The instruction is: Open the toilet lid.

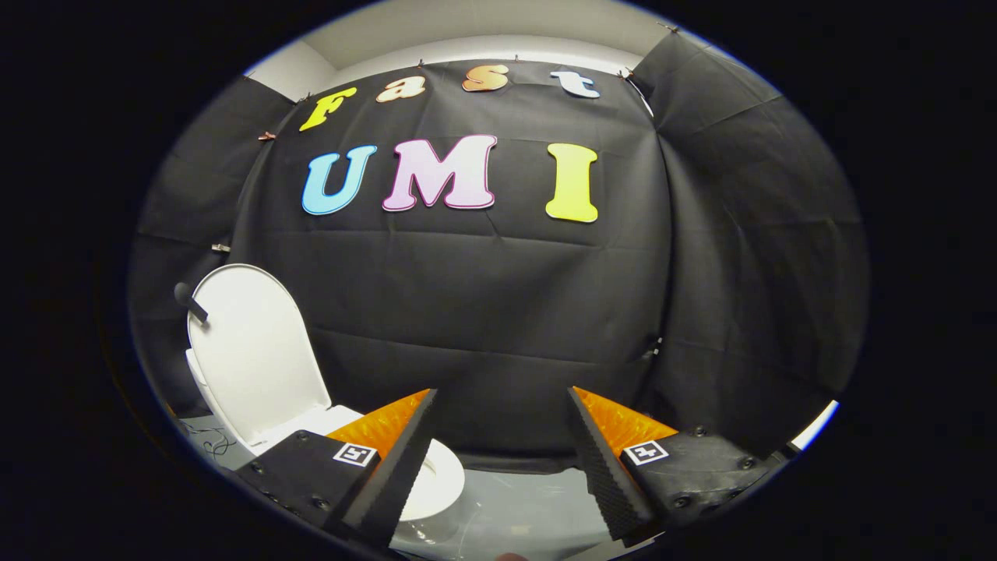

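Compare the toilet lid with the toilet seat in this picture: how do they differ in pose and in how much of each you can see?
The toilet lid stands raised, near upright; the toilet seat lies flat. The lid shows almost whole; the seat sits partly behind one finger of the open gripper. Both are white.

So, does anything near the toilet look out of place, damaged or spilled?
Nothing stands out. The white oval plastic toilet lid stands raised above the white seat, intact. The gripper is open with nothing between its fingers, the toilet beyond one finger.

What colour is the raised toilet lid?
White, plain; the toilet lid stands upright beyond the open gripper, gripper view.
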